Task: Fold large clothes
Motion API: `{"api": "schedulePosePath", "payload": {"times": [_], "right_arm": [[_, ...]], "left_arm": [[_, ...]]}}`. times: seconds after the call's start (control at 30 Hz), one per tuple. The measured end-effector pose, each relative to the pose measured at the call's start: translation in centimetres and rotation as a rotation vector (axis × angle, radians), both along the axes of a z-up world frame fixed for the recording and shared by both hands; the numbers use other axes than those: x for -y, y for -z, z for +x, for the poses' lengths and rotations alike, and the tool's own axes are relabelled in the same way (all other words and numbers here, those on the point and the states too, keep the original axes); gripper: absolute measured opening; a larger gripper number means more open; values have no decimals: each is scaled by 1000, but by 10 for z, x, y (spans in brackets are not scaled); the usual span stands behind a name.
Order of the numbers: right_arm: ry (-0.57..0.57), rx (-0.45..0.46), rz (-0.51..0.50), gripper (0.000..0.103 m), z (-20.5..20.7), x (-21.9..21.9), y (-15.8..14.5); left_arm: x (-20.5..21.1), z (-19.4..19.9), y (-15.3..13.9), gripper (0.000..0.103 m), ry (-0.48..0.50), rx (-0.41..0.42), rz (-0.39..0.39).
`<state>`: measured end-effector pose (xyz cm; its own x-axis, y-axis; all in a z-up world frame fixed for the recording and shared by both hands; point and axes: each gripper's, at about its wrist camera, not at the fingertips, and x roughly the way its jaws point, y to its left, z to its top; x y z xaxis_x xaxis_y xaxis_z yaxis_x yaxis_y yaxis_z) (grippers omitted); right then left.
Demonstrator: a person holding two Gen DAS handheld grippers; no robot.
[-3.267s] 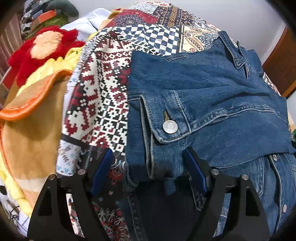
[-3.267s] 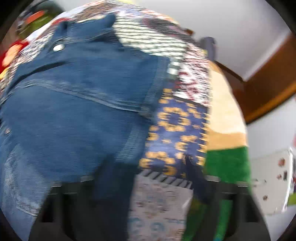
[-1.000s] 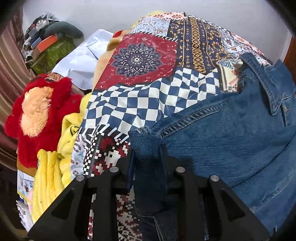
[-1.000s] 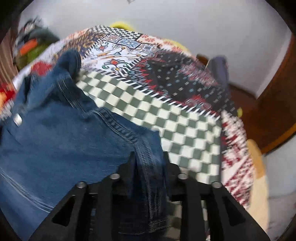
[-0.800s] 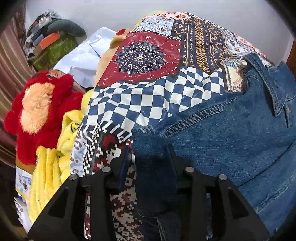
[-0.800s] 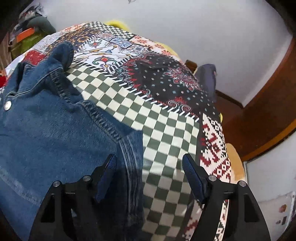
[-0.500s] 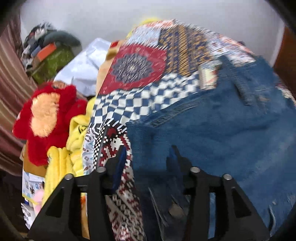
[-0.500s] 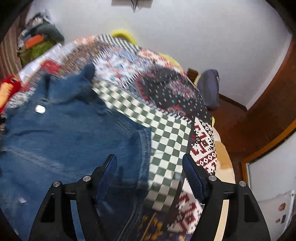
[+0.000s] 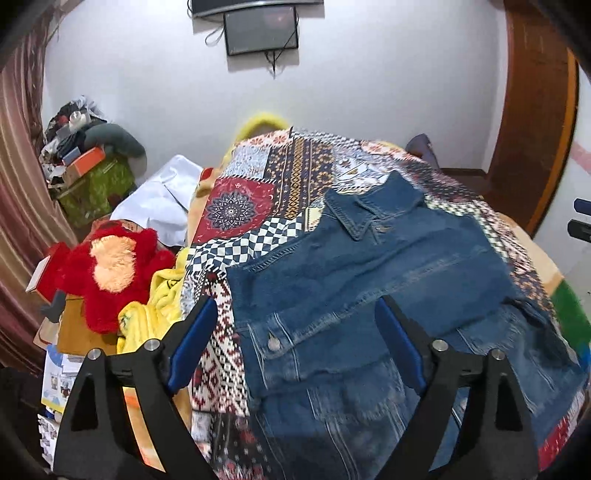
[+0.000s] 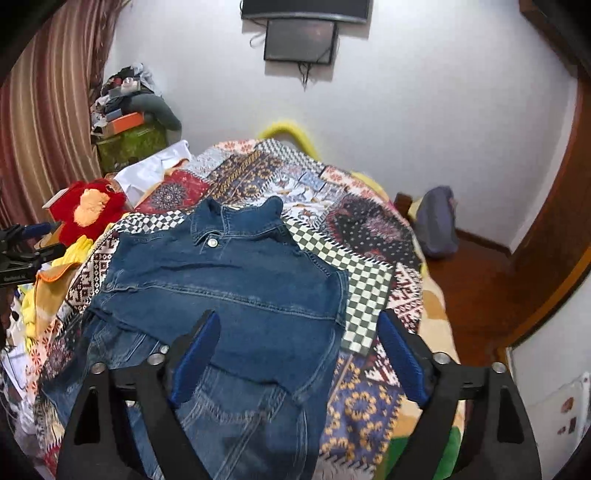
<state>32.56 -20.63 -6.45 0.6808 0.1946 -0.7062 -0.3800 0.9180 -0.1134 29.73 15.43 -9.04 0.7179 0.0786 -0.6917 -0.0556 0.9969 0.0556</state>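
A blue denim jacket (image 9: pixel 388 288) lies flat on a patchwork bedspread (image 9: pixel 251 199), collar toward the far wall, its upper part folded down over the lower front. The right wrist view shows the same jacket (image 10: pixel 236 288) from the other side. My left gripper (image 9: pixel 295 339) hangs above the jacket's left edge, its jaws opening wide with nothing between the blue pads. My right gripper (image 10: pixel 299 350) hangs above the jacket's right half, its jaws opening too and holding nothing. Neither gripper touches the cloth.
A red plush toy (image 9: pixel 107 266) and yellow blanket (image 9: pixel 155 302) lie left of the bed. A green box (image 9: pixel 92 184) heaped with clutter stands by the striped curtain (image 10: pixel 48 110). A screen (image 9: pixel 262 29) hangs on the far wall. A wooden door frame (image 9: pixel 535 118) and a bag (image 10: pixel 436 221) are on the right.
Both grippers let go of the jacket's shoulder corners, opened wide and pulled up and back from the bed. The jacket now lies folded and still.
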Motion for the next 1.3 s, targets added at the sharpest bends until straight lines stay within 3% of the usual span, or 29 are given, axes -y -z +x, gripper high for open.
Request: {"api": "schedulePosePath", "payload": {"times": [0.13,0.37,0.53,0.7,0.9,1.0,1.07,1.13,1.2,1.3], "right_arm": [[-2,-34,33,89,-40,9,4],[27,-173,83,89,-95,31,39],[75,-270,107,89,-119,49,69],[143,-347,142,89,-131,69,101],[188,-403,181,88,-141,85,126],[183,-431,238,77,-145,87,132],[180,-453,293,70,-145,89,135],[181,-457,331,58,-147,91,137],[176,-467,363,50,-147,91,137],[181,-443,350,34,-147,91,136]], "left_arm": [[5,-38,0,97,4,-1,-10],[2,-101,30,99,-30,-66,-85],[-16,-134,67,99,-103,-148,-175],[-39,-154,110,99,-194,-247,-315],[-36,-163,151,99,-219,-336,-452],[-28,-162,161,98,-202,-340,-509],[-23,-160,164,90,-192,-342,-545],[-21,-160,168,77,-183,-341,-590],[-22,-160,170,74,-184,-330,-622],[-26,-158,166,55,-176,-314,-587]]}}
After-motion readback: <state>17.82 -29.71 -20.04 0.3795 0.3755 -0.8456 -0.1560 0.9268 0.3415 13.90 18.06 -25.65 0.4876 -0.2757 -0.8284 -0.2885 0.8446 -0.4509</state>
